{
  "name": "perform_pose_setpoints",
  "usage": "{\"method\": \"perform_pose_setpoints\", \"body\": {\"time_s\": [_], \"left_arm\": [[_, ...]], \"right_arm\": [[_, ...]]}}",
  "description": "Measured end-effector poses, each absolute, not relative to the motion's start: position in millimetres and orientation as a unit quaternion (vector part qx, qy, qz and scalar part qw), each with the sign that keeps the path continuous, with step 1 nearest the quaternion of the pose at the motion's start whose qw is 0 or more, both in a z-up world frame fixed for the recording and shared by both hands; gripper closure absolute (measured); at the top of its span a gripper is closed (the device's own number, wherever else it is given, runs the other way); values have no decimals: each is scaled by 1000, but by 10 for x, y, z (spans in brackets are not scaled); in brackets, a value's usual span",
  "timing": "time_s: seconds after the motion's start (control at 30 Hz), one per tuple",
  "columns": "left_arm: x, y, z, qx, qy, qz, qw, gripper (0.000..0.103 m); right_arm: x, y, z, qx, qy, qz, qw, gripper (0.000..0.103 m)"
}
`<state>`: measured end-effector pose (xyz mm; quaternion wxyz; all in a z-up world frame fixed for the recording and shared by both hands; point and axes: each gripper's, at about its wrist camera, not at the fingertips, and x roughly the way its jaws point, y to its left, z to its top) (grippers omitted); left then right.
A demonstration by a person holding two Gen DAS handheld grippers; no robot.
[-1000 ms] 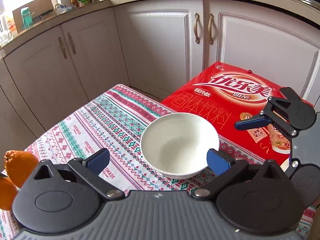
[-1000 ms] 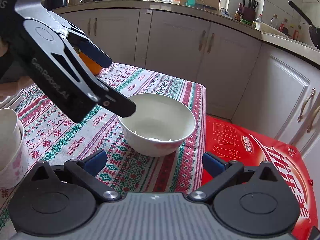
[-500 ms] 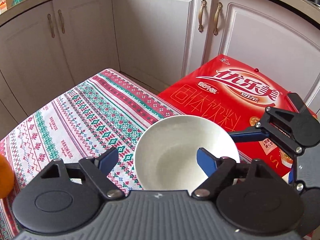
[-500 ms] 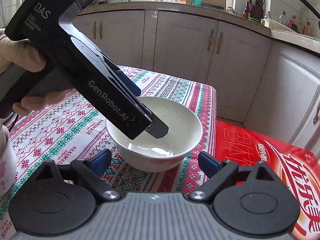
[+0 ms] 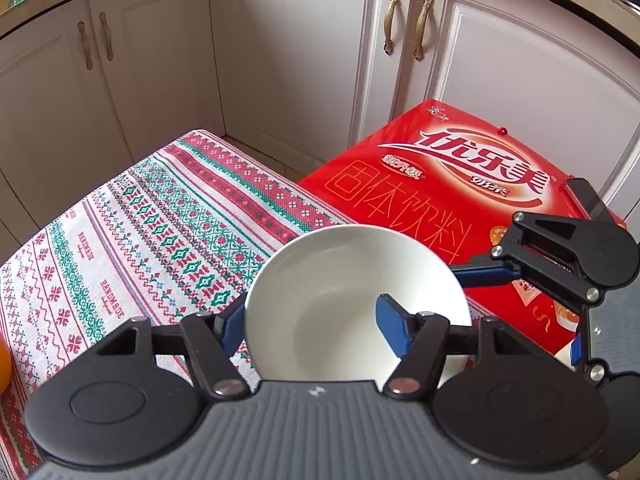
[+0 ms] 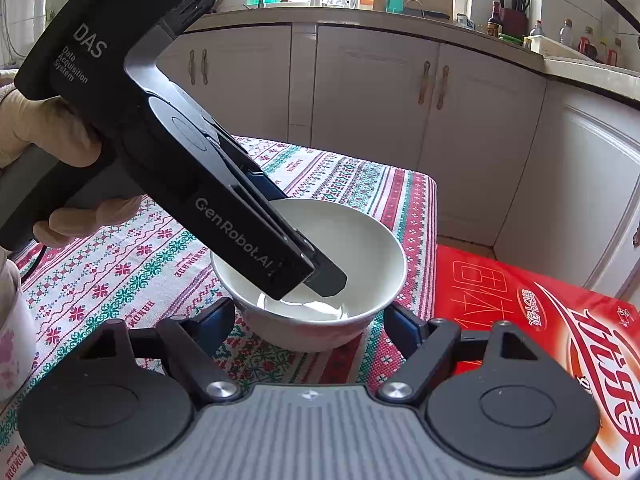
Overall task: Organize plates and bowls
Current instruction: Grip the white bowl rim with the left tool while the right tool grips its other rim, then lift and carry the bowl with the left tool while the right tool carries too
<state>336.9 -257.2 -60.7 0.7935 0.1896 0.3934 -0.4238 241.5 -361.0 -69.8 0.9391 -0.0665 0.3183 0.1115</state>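
A white bowl (image 5: 340, 280) stands on the patterned tablecloth (image 5: 140, 220), close to the table's right edge. My left gripper (image 5: 312, 324) reaches down from the left and is shut on the bowl's wall. One blue pad sits outside the left rim and the other inside the bowl. In the right wrist view the bowl (image 6: 360, 248) lies between the blue pads of my right gripper (image 6: 310, 320). Those jaws are closing and the pads stand close beside the bowl's lower sides. One of the right fingers (image 5: 480, 272) meets the far right rim.
A red drink carton (image 5: 440, 184) lies just beyond the table edge, below the bowl's right side. White cabinets (image 5: 300, 60) stand behind. An orange (image 5: 3, 364) and a flowered cup (image 6: 12, 336) sit at the left. A gloved hand (image 6: 48, 128) holds the left gripper.
The left gripper came forward and down over the bowl, and its jaws narrowed from wide apart onto the wall. The right gripper edged closer, its jaws narrowing around the bowl.
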Motion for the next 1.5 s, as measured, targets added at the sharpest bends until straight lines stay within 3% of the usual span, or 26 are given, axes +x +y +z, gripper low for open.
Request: {"method": "perform_pose_setpoints", "body": {"time_s": [0.6, 1.5], "left_arm": [[3003, -2374, -321, 194, 374, -431, 798, 37], [1891, -1486, 282, 179, 313, -403, 841, 37]], "right_arm": [[2130, -3450, -432, -69, 326, 118, 936, 18], [1089, -2743, 198, -95, 291, 161, 938, 18]]}}
